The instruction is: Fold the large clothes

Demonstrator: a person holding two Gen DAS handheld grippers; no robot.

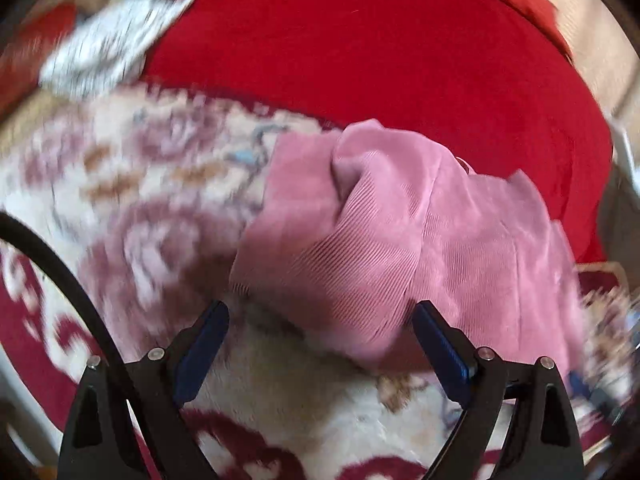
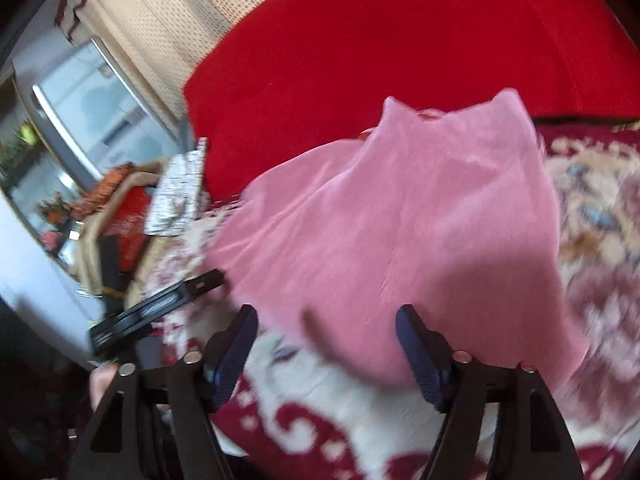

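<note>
A pink ribbed garment [image 1: 400,232] lies bunched on a cream and maroon patterned rug [image 1: 140,184], its far edge against a red cushion [image 1: 380,48]. My left gripper [image 1: 320,312] is open and empty, its blue pads [image 1: 202,348] just short of the garment's near edge. In the right wrist view the same garment [image 2: 400,224] spreads wider over the rug [image 2: 600,208]. My right gripper [image 2: 326,316] is open and empty at the garment's near hem. The left gripper [image 2: 160,308] shows at the left, beside the garment's left edge.
A white speckled cloth [image 1: 108,44] lies at the far left by the red cushion [image 2: 400,40]; it also shows in the right wrist view [image 2: 180,196]. A wicker basket [image 2: 116,216] with red items stands at left. A beige curtain [image 2: 168,20] and window are behind it.
</note>
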